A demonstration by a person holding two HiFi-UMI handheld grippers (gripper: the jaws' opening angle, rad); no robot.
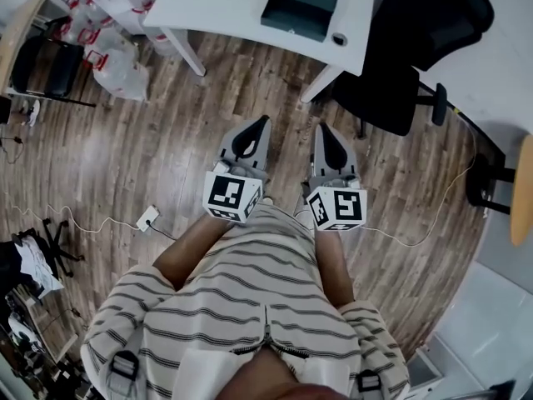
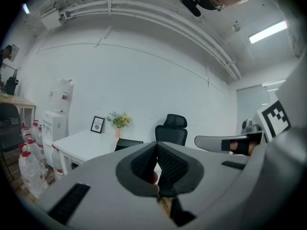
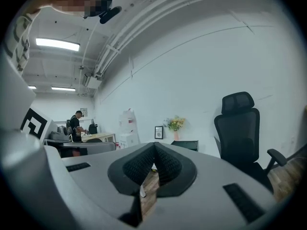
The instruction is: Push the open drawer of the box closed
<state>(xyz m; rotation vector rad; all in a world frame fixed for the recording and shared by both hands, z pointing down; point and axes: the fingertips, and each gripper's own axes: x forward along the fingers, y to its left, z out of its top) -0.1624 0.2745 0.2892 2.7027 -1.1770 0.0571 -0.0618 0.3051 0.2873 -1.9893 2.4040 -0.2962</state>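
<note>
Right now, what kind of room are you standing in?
Most likely an office: a white desk stands ahead, a black swivel chair sits beside it, and big water bottles stand on the wooden floor.

Striped shirt (image 1: 225, 298) here, cream with thin dark lines, short sleeves. Now the left tongs (image 1: 263, 125) and right tongs (image 1: 321, 130): pale grey shells tapering to points, dark ribbed pads (image 2: 144, 163) inside, each backed by a white cube (image 1: 232, 194) with black square markers.

Box (image 1: 300, 5) on counter (image 1: 218, 2), right end. Chair (image 1: 391, 90) right of counter; bottles (image 1: 118, 67) on floor (image 1: 166, 157) left of it. Left gripper (image 1: 263, 123) and right gripper (image 1: 321, 130) side by side, short of counter.
</note>
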